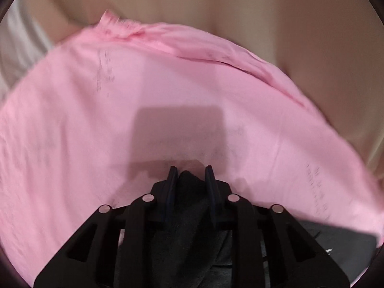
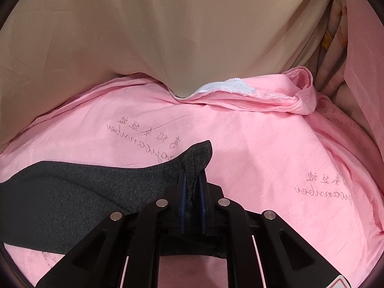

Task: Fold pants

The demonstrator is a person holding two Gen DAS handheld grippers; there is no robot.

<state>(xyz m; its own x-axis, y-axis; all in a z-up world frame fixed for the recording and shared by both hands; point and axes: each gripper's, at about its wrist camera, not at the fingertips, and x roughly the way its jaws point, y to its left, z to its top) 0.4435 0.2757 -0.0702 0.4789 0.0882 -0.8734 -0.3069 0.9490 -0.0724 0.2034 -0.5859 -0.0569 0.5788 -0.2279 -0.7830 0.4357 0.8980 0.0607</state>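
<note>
The pants are dark grey cloth. In the right wrist view they [image 2: 72, 192] stretch from the left edge to my right gripper [image 2: 193, 176], which is shut on a corner that pokes up past the fingertips. In the left wrist view my left gripper [image 1: 190, 169] is shut on a bunched fold of the pants [image 1: 189, 206], held above the pink sheet; more of the dark cloth hangs under the fingers. This view is blurred.
A pink sheet [image 2: 252, 158] with printed script covers the bed beneath both grippers. A beige cushion or headboard [image 2: 168, 28] rises behind it. A rumpled pink edge with white trim [image 2: 225, 85] lies at the back. Folded bedding [image 2: 336, 48] stands at the far right.
</note>
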